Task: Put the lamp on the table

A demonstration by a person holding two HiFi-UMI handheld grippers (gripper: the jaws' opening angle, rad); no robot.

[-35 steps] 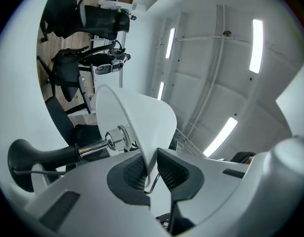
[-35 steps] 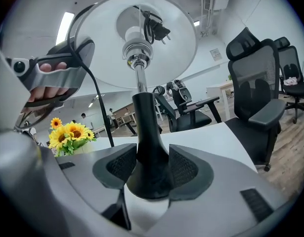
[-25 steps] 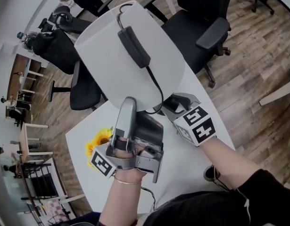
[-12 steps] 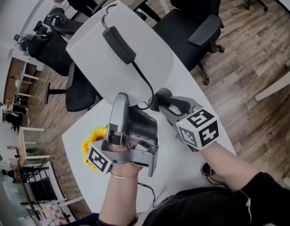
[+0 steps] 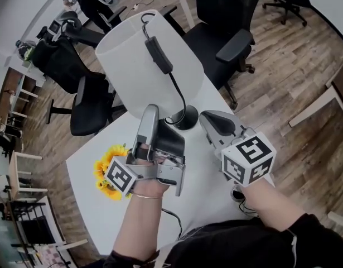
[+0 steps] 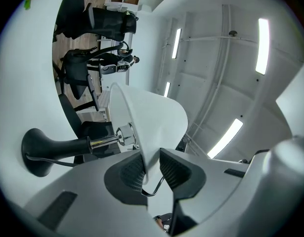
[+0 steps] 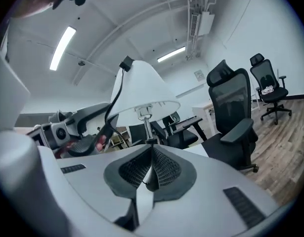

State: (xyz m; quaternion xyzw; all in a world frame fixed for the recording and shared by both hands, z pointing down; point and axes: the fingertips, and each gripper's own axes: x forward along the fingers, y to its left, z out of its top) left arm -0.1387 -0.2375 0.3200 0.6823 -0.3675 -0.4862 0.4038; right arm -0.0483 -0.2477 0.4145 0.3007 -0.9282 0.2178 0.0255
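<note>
We see the lamp (image 5: 151, 66) standing upright on the white table (image 5: 90, 205), its black base (image 5: 185, 118) near the far edge. Our left gripper (image 6: 151, 168) is opening its jaws, with the rim of the shade (image 6: 152, 122) between them. Our right gripper (image 7: 152, 164), just beside the base, has its jaws pressed together on nothing.

Bright, even light pours from long white ceiling strip lights (image 6: 263, 38), which glare at the upper right of the left gripper view. Every view bows hard towards dark, rounded corners. Shadows on the white rectangular desk (image 5: 98, 205) are soft; nearest surfaces blur.
</note>
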